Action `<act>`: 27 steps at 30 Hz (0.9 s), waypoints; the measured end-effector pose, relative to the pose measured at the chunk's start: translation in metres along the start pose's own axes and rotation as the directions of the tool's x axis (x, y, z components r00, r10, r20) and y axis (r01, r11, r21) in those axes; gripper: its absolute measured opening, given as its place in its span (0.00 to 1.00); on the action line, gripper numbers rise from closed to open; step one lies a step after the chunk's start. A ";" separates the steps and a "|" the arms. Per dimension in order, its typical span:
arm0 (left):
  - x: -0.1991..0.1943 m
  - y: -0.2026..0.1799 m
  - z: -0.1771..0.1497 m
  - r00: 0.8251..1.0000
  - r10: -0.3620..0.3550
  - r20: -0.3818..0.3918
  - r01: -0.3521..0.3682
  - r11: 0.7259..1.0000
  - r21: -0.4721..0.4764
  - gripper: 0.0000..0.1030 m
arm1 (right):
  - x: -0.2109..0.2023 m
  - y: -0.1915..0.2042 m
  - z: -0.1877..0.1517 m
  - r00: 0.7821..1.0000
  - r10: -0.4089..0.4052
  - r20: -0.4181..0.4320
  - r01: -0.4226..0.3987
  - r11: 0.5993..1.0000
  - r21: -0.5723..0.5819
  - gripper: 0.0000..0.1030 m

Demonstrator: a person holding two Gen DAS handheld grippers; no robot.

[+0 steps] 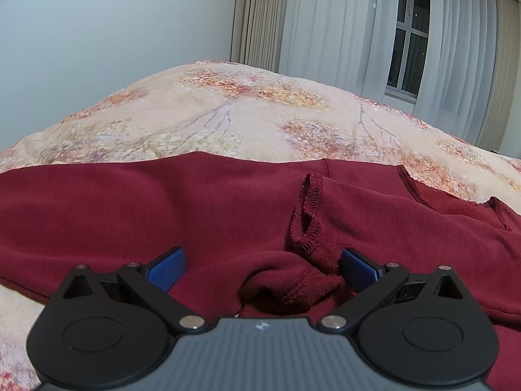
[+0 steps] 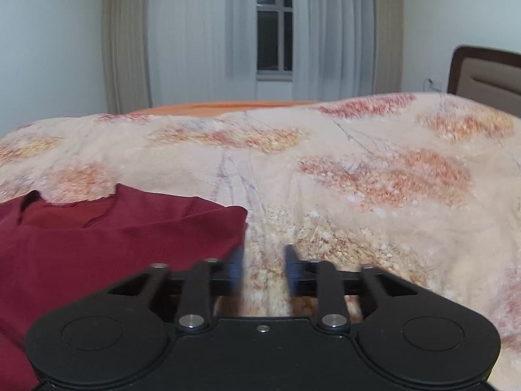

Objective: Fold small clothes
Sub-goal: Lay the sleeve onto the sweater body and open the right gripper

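Both fingers apart – left gripper [image 1: 262,268] over garment [image 1: 228,202], right gripper [image 2: 264,268] empty

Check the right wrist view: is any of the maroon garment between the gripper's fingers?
No, only floral bedspread shows between them; the maroon garment lies alongside.

One dark red garment [image 1: 228,202], one floral bedspread [image 1: 228,114], two tongs, one window [image 2: 273,22], one headboard [image 2: 485,71]

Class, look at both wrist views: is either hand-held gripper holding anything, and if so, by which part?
Nothing is held. The left hand-held gripper stands open around a bunched fold of the maroon garment; the right hand-held gripper is empty over the bedspread.
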State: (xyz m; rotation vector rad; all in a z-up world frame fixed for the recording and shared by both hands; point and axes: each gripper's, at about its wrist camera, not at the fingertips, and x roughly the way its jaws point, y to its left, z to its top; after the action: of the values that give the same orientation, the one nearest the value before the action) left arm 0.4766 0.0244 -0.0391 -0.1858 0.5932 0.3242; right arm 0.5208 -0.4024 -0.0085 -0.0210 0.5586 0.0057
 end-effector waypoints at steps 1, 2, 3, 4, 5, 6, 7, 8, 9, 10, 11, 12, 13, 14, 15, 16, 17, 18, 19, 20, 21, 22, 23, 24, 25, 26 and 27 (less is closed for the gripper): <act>0.000 0.000 0.000 1.000 -0.001 0.001 0.001 1.000 -0.001 1.00 | -0.011 0.001 -0.003 1.000 0.000 0.024 0.001 1.000 -0.025 0.55; 0.000 0.000 0.000 1.000 -0.002 0.003 0.002 1.000 -0.001 1.00 | -0.021 0.003 -0.006 0.999 0.005 0.041 -0.003 0.999 -0.046 0.62; 0.000 0.000 -0.001 1.000 -0.002 0.004 0.002 1.000 -0.001 1.00 | -0.033 0.003 -0.010 0.998 0.019 0.053 -0.016 0.998 -0.059 0.64; -0.001 0.000 -0.001 1.000 -0.002 0.005 0.002 1.000 -0.001 1.00 | -0.044 0.003 -0.014 0.997 0.033 0.063 -0.030 0.998 -0.060 0.72; -0.001 0.000 -0.001 1.000 -0.002 0.007 0.002 1.000 0.000 1.00 | -0.055 0.003 -0.018 0.996 0.046 0.073 -0.042 0.998 -0.053 0.81; -0.001 0.000 -0.002 1.000 -0.002 0.008 0.002 1.000 0.000 1.00 | -0.064 0.002 -0.023 0.995 0.060 0.080 -0.056 0.997 -0.050 0.85; -0.001 0.000 -0.002 1.000 -0.002 0.010 0.002 1.000 0.000 1.00 | -0.074 0.003 -0.028 0.994 0.074 0.083 -0.069 0.996 -0.056 0.90; -0.001 0.000 -0.002 1.000 -0.002 0.011 0.002 1.000 0.000 1.00 | -0.082 0.006 -0.034 0.993 0.086 0.085 -0.080 0.994 -0.071 0.93; -0.001 0.000 -0.002 1.000 -0.002 0.012 0.002 1.000 0.001 1.00 | -0.089 0.010 -0.040 0.992 0.096 0.081 -0.088 0.991 -0.097 0.94; -0.001 0.000 -0.002 1.000 -0.003 0.014 0.003 1.000 0.001 1.00 | -0.095 0.015 -0.047 0.992 0.103 0.078 -0.092 0.987 -0.130 0.95; -0.001 0.000 -0.003 1.000 -0.002 0.016 0.002 1.000 0.001 1.00 | -0.098 0.021 -0.053 0.992 0.104 0.077 -0.090 0.982 -0.167 0.96; -0.001 0.000 -0.003 1.000 -0.002 0.017 0.001 1.000 0.002 0.99 | -0.099 0.028 -0.059 0.993 0.095 0.074 -0.078 0.974 -0.212 0.96; -0.001 -0.001 -0.003 1.000 -0.001 0.018 0.000 1.000 0.004 0.99 | -0.097 0.036 -0.064 0.995 0.069 0.074 -0.048 0.966 -0.255 0.96; -0.001 -0.001 -0.003 1.000 0.000 0.019 0.000 1.000 0.005 0.99 | -0.093 0.045 -0.067 0.997 0.031 0.077 -0.008 0.957 -0.290 0.95; -0.001 -0.001 -0.003 1.000 0.001 0.019 -0.001 1.000 0.006 0.99 | -0.090 0.052 -0.068 0.996 0.001 0.089 0.027 0.948 -0.317 0.95; -0.001 0.000 -0.003 1.000 0.000 0.020 0.000 1.000 0.006 0.99 | -0.086 0.058 -0.068 0.993 -0.016 0.114 0.053 0.942 -0.332 0.94; -0.001 0.000 -0.003 1.000 0.000 0.020 -0.001 1.000 0.006 0.99 | -0.082 0.061 -0.066 0.989 -0.033 0.146 0.081 0.938 -0.338 0.94; -0.001 -0.001 -0.003 1.000 0.001 0.020 -0.001 1.000 0.006 0.99 | -0.078 0.064 -0.064 0.983 -0.060 0.176 0.117 0.934 -0.338 0.94; -0.001 0.000 -0.003 1.000 0.001 0.020 -0.001 1.000 0.006 0.99 | -0.074 0.067 -0.062 0.975 -0.098 0.199 0.161 0.929 -0.333 0.94; -0.002 0.000 -0.003 1.000 0.001 0.020 -0.001 1.000 0.006 0.99 | -0.068 0.067 -0.060 0.966 -0.147 0.214 0.211 0.925 -0.316 0.94; -0.002 0.000 -0.003 1.000 0.000 0.020 0.000 1.000 0.005 0.99 | -0.064 0.064 -0.059 0.956 -0.193 0.219 0.253 0.922 -0.292 0.94; -0.002 0.000 -0.003 1.000 0.000 0.020 0.000 1.000 0.005 1.00 | -0.062 0.059 -0.059 0.947 -0.230 0.223 0.285 0.922 -0.263 0.94; -0.002 -0.001 -0.003 1.000 0.000 0.021 0.000 1.000 0.005 1.00 | -0.063 0.054 -0.060 0.940 -0.254 0.227 0.306 0.923 -0.232 0.94; -0.002 -0.001 -0.003 1.000 -0.001 0.022 0.001 1.000 0.005 1.00 | -0.065 0.049 -0.062 0.932 -0.279 0.233 0.326 0.925 -0.197 0.95; -0.002 -0.001 -0.003 1.000 -0.001 0.023 0.001 1.000 0.007 1.00 | -0.068 0.043 -0.064 0.926 -0.295 0.234 0.337 0.927 -0.166 0.97; -0.002 -0.001 -0.003 1.000 0.000 0.024 0.000 1.000 0.008 1.00 | -0.069 0.039 -0.065 0.927 -0.296 0.229 0.333 0.932 -0.144 0.98; -0.002 -0.001 -0.003 1.000 0.000 0.024 0.000 1.000 0.009 1.00 | -0.068 0.036 -0.066 0.931 -0.294 0.216 0.327 0.935 -0.139 0.99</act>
State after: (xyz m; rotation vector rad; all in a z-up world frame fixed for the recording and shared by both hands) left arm 0.4740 0.0220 -0.0407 -0.1731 0.5705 0.3232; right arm 0.4278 -0.3676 -0.0287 -0.2771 0.3549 -0.2527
